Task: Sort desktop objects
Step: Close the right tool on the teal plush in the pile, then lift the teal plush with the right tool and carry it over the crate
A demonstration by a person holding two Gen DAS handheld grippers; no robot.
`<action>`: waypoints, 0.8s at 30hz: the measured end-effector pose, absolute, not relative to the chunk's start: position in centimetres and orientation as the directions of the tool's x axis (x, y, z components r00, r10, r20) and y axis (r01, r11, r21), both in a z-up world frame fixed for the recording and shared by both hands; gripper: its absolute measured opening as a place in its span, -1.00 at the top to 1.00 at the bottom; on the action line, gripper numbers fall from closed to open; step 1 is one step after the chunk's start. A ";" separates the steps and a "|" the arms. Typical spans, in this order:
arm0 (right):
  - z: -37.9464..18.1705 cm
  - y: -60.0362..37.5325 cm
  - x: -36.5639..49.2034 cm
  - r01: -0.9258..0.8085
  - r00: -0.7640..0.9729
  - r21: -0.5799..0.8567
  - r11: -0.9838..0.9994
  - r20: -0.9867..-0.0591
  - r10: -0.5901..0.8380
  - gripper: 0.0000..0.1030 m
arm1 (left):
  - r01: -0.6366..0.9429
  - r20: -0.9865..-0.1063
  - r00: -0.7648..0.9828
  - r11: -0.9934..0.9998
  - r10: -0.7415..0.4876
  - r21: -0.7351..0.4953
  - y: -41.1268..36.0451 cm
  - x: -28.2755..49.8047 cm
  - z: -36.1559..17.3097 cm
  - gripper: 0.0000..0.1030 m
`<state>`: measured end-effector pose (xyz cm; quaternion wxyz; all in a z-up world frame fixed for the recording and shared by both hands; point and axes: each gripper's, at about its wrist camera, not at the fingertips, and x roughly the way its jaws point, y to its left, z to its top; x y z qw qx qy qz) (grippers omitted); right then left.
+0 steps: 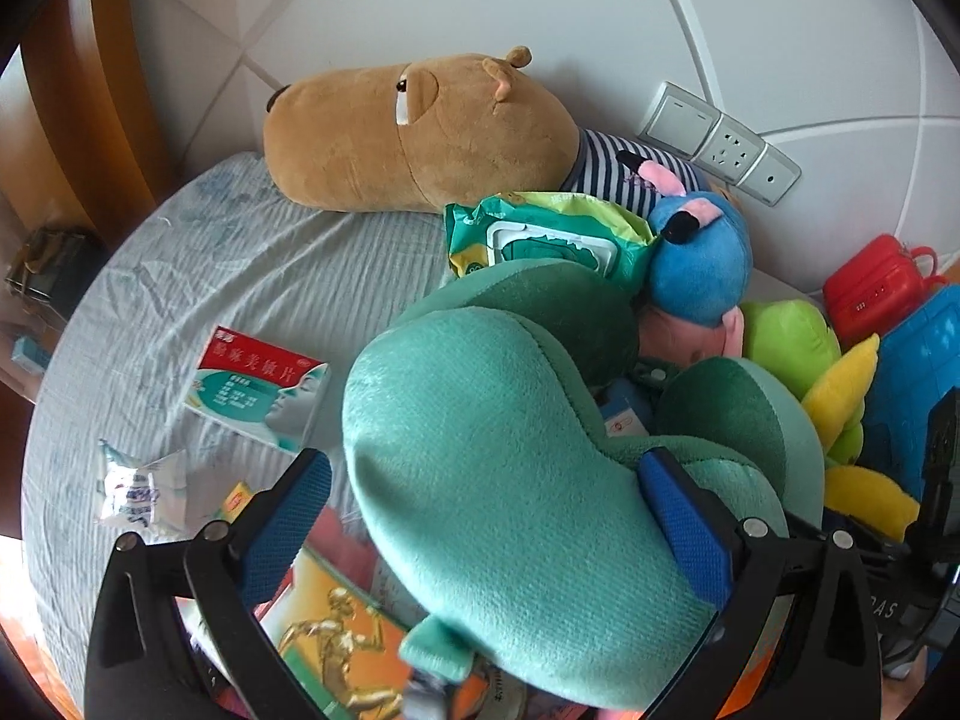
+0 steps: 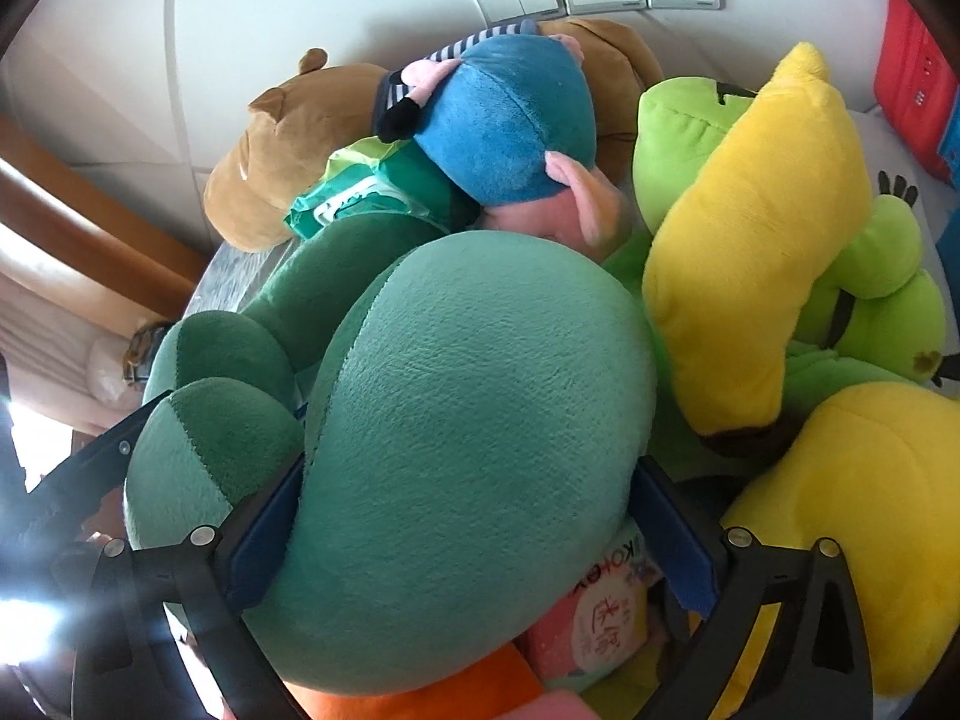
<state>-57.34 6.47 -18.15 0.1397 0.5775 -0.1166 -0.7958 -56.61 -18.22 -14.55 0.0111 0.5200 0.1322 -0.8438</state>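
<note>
A: Neck pillow (image 1: 510, 480), teal and dark green plush, is seen in both views; where is it placed?

B: It is held up over a crowded pile of toys and packets on a cloth-covered surface (image 1: 180, 276). One lobe is lodged between the fingers of the left gripper (image 1: 486, 510).

A: Is it clamped there?

B: The right pad is pressed against the plush; the left pad is seen slightly apart from it, so the jaws are spread wide and a firm hold cannot be confirmed.

A: And the right gripper (image 2: 462, 534)?

B: Its jaws are spread wide too, and the other lobe (image 2: 456, 450) is wedged between both blue pads, which are touched by the plush on each side.

A: What is found around it?

B: Just behind it a wipes packet (image 1: 552, 234) is tucked under a blue and pink plush (image 1: 699, 264). A brown plush animal (image 1: 420, 132) in a striped shirt is laid against the wall, below a switch and socket panel (image 1: 720, 141). A green and yellow plush (image 2: 774, 228) is pressed against the pillow's right side. A red and white medicine box (image 1: 261, 390) is laid on the cloth to the left, well apart.
</note>
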 end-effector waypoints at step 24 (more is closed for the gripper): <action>-15.6 7.0 -53.7 0.156 -0.410 0.305 -0.939 -0.845 -0.343 -0.75 | 0.140 -0.868 -0.479 -0.964 0.134 -0.226 -20.7 -53.6 -11.7 -1.00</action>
